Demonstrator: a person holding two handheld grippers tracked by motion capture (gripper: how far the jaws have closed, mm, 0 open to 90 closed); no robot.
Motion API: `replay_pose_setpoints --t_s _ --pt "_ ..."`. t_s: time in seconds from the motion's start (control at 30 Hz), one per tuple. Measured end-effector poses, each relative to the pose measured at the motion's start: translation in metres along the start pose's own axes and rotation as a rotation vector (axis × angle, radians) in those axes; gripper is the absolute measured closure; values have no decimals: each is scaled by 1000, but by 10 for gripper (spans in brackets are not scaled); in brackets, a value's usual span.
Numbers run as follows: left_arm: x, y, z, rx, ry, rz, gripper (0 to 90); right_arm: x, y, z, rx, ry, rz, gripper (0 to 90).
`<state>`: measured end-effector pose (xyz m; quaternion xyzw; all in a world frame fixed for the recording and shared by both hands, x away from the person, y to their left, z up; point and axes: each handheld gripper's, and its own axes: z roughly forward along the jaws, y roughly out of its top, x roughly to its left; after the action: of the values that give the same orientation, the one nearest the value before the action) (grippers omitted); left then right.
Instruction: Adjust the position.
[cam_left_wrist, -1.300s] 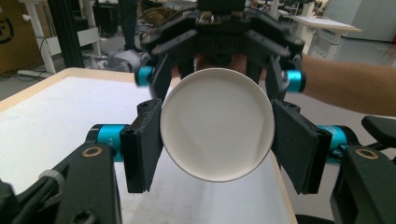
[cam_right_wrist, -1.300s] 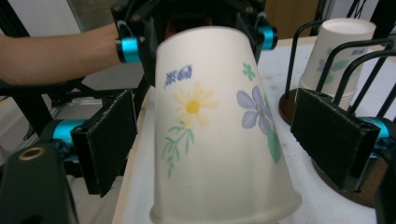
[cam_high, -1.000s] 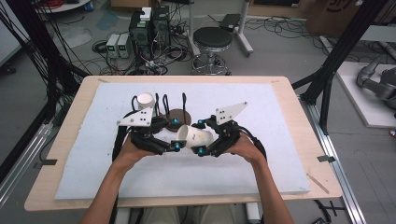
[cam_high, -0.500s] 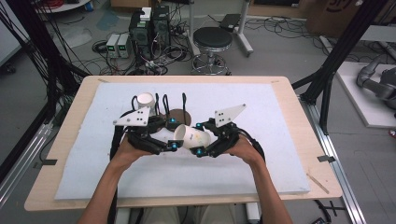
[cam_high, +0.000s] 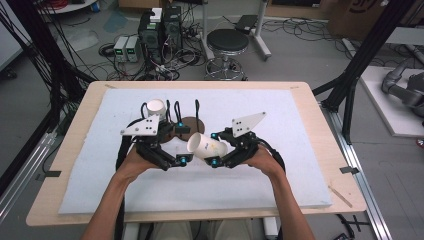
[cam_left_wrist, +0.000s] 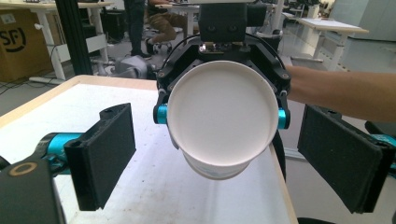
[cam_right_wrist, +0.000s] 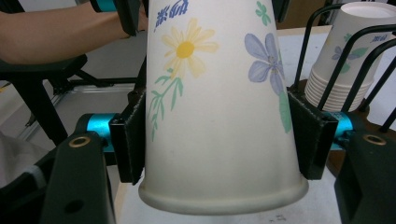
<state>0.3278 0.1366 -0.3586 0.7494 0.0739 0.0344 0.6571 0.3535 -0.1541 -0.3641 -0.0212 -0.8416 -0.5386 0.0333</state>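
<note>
A white paper cup (cam_high: 205, 145) printed with flowers lies level between my two grippers above the white mat. My right gripper (cam_high: 215, 149) is shut on it; its jaws have just been closing, and in the right gripper view both pads (cam_right_wrist: 128, 140) press the cup (cam_right_wrist: 215, 93) near its base. My left gripper (cam_high: 182, 142) faces the cup's open mouth (cam_left_wrist: 219, 116). Its jaws have just been opening, and its pads (cam_left_wrist: 105, 154) stand well clear on either side of the rim. A stack of the same cups (cam_high: 156, 107) stands in a black wire holder behind my left gripper.
The white mat (cam_high: 280, 165) covers most of the wooden table (cam_high: 330, 185). The wire holder's rods (cam_high: 196, 107) rise from a brown round base (cam_high: 189, 125) just behind the grippers. The stack of cups (cam_right_wrist: 345, 60) stands close by in the right gripper view.
The left jaws have spread away from the cup and the right jaws have shut on it. Both hands have stayed where they were.
</note>
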Motion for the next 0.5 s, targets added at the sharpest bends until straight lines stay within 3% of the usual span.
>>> replay_pose_setpoints --t_s 0.17,0.3,0.5 --pt "-1 2 -5 53 21 2 112 1 -1 0 29 -10 6 326" --pt "-1 10 -6 208 24 34 113 5 1 0 82 -17 -4 326" --pt "-1 21 1 452 -23 91 118 11 9 4 281 -64 -19 325"
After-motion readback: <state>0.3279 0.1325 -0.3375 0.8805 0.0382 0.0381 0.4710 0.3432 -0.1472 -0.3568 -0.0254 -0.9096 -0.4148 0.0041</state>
